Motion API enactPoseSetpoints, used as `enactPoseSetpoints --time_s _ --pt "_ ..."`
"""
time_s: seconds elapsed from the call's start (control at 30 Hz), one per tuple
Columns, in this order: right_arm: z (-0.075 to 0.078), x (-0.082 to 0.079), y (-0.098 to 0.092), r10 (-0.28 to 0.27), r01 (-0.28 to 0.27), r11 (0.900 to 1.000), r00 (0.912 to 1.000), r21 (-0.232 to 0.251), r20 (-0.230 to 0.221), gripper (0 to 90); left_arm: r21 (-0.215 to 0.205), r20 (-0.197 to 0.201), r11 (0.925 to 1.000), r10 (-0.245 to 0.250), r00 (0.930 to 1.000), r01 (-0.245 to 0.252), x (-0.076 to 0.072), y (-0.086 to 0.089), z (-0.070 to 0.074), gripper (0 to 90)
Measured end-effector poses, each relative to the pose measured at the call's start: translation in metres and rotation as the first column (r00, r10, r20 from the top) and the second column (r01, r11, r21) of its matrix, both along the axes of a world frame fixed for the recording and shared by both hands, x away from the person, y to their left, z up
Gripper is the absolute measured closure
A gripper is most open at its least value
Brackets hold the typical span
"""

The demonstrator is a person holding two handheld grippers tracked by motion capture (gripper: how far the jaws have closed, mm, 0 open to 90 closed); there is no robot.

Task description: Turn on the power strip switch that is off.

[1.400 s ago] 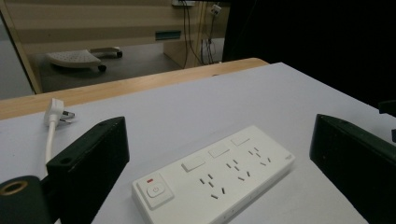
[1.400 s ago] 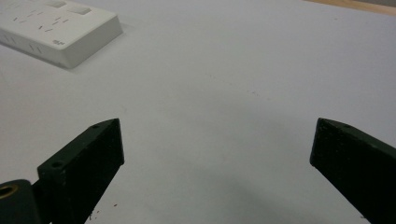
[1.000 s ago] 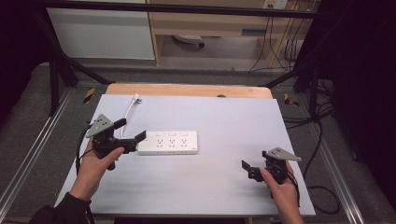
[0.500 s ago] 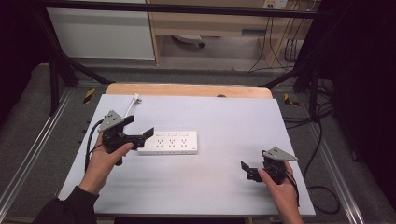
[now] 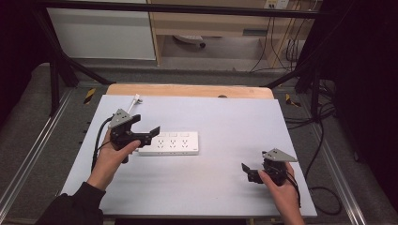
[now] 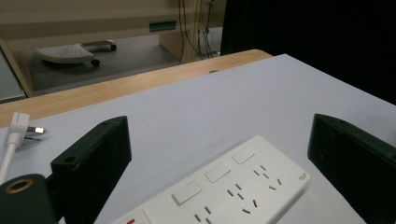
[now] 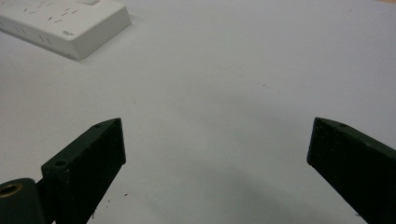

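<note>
Toward the tabletop's (image 5: pixel 225 117) left edge, the left hand (image 5: pixel 112 152) comes up from the near-left corner in a dark sleeve, forearm angled in toward the middle, gripping the left gripper (image 5: pixel 148 133) w/ its grey plate on top & cable looping down the wrist. Jaws spread wide, released, pointing right at the left end of the white power strip (image 5: pixel 170 143); in the left gripper view the strip (image 6: pixel 219 186) lies between & below the two jaws, nothing grasped. A white plug (image 5: pixel 136 99) w/ its cord lies near the far-left corner, apart from the strip. Strip sits lengthwise approx. mid-table, a bit left of centre. Near the right part of the near edge, the right hand (image 5: pixel 277 185) holds the right gripper (image 5: pixel 248 172) low over bare surface, jaws facing left, also wide apart & empty; strip's end (image 7: pixel 65 23) shows far off in the right gripper view.
</note>
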State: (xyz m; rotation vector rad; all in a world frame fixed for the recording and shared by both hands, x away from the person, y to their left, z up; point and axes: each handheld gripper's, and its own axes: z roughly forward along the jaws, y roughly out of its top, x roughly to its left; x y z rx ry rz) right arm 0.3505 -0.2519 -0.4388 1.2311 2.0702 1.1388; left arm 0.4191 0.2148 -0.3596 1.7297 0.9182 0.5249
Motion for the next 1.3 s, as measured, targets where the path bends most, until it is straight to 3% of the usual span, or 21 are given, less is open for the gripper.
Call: enactPoseSetpoints --time_s 0.27,0.4,0.47,0.67,0.8,1.0,1.3 --pt "0.0 0.0 0.001 0.001 -0.001 1.0 0.9999 -0.001 -0.012 4.9 0.053 -0.019 0.9986 0.004 0.9998 -0.003 0.005 -0.006 -0.006 7.4" --pt "0.0 0.0 0.0 0.003 -0.003 1.0 1.0 -0.008 -0.009 4.9 0.036 -0.04 0.9994 0.0 0.9992 0.001 0.007 -0.009 -0.009 7.8" --pt "-0.001 0.0 0.0 0.003 -0.003 1.0 0.9999 -0.006 -0.011 4.9 0.057 -0.022 0.9984 0.003 0.9998 -0.002 0.007 -0.011 -0.009 7.8" --pt "-0.001 0.0 0.001 0.004 -0.004 1.0 0.9999 -0.01 -0.011 4.8 0.067 -0.041 0.9978 0.0 0.9992 0.003 0.009 -0.014 -0.012 8.0" --pt "-0.001 0.0 0.001 0.002 -0.002 1.0 0.9999 -0.007 -0.014 4.8 0.03 -0.073 0.9993 -0.018 0.9972 0.02 0.013 -0.015 -0.018 9.4" --pt "-0.002 0.001 0.001 0.005 -0.005 1.0 0.9999 -0.01 -0.016 4.7 0.06 -0.09 0.9982 -0.003 0.996 0.009 0.018 -0.016 -0.024 11.1" --pt "-0.002 0.001 0.003 0.015 -0.016 1.0 0.9997 -0.02 -0.02 4.4 0.056 -0.122 0.9984 0.006 0.9925 0.0 0.025 -0.013 -0.031 19.6"
